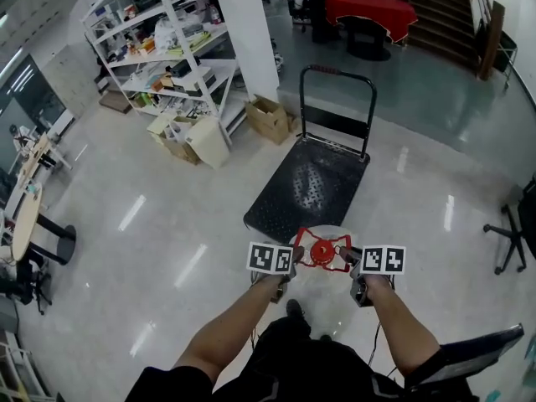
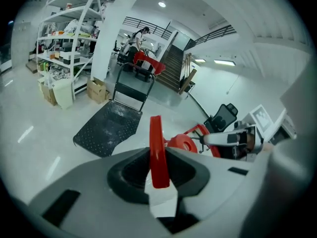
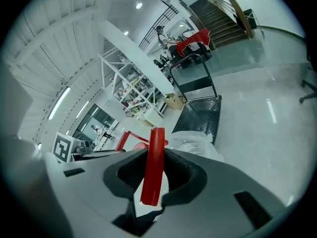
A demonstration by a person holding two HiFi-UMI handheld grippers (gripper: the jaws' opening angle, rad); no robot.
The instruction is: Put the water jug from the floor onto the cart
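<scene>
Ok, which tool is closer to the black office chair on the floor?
Right. The right tool grips the jug handle on the side toward the chair; the left tool grips the handle's opposite side, farther from it.

A pale, glossy floor (image 1: pixel 126 224) fills most of the frame and carries streaks of reflected ceiling light. At upper left a white shelving rack (image 1: pixel 159 40) crowded with clutter stands beside a white column (image 1: pixel 244 32), with cardboard boxes (image 1: pixel 270 120) at its foot. A red-draped table (image 1: pixel 368 11) and a dark staircase (image 1: pixel 444 11) sit at the top right, an office chair (image 1: pixel 515 233) at the right edge, and desks (image 1: pixel 25 208) along the left edge.
</scene>
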